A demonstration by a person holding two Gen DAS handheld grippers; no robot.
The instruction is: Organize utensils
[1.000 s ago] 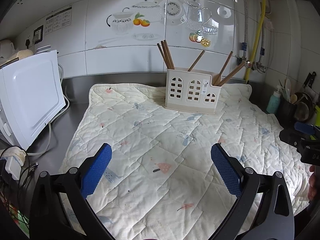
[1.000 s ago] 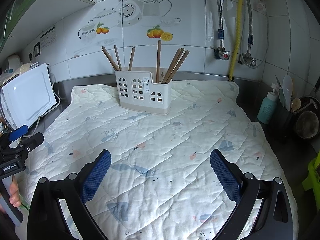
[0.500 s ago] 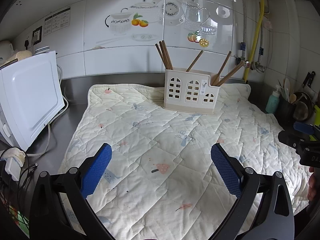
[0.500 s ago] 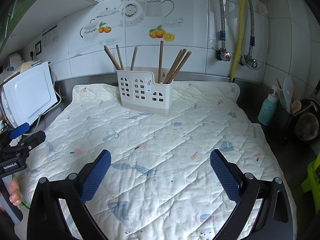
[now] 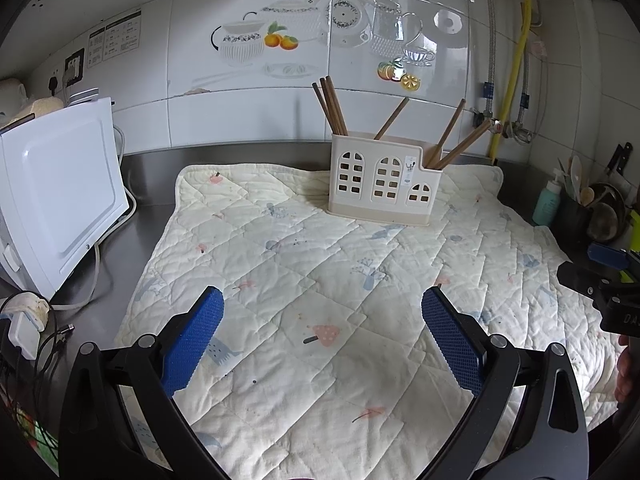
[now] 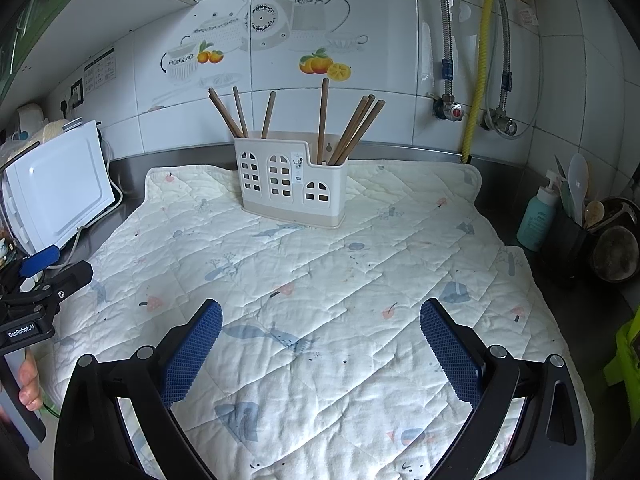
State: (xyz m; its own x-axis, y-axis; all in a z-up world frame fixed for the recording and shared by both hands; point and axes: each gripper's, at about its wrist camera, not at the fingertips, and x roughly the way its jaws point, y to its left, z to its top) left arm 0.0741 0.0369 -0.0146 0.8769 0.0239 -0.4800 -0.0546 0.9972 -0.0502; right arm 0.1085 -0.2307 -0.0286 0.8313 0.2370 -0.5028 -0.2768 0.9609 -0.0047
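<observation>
The chopsticks [image 6: 320, 120] stand leaning in the white holder [image 6: 292, 184] at the back of the quilted mat [image 6: 320, 280] on the desk; they look light, stiff and thin, likely to slip or roll, so each is best pinched across its bare upper shaft above the rim. Both the left gripper [image 5: 322, 340] and right gripper [image 6: 320, 344] hang over the mat with fingers spread wide and empty. The mat between is bare, the microwave [image 5: 56, 196] and bottle [image 6: 536, 220] well aside
</observation>
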